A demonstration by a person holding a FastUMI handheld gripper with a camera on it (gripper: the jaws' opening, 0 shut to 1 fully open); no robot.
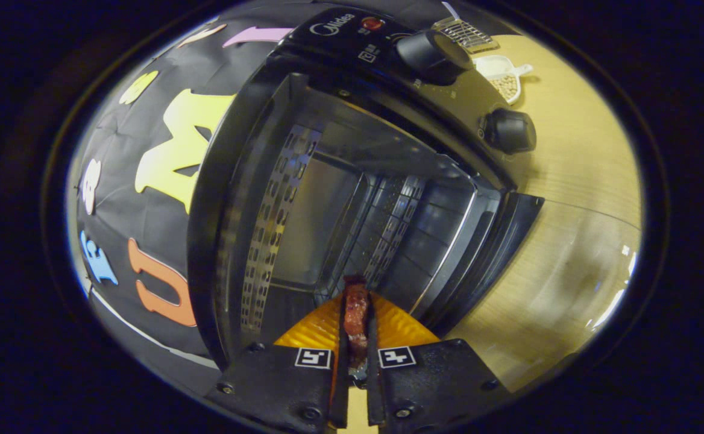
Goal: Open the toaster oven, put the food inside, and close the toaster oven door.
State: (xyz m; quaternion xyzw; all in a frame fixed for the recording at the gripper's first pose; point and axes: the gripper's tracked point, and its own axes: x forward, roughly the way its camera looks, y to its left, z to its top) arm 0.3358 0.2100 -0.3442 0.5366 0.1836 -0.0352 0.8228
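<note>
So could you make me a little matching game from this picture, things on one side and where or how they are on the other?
Things:
1. piece of food
2. toaster oven
3. small white dish
4. red button

Places or states:
A. on the wooden table, beyond the oven's knobs
B. pinched between the fingers of the gripper
C. on the oven's control panel
D. open, cavity facing the gripper

Pairs: 1-B, 2-D, 3-A, 4-C
</note>
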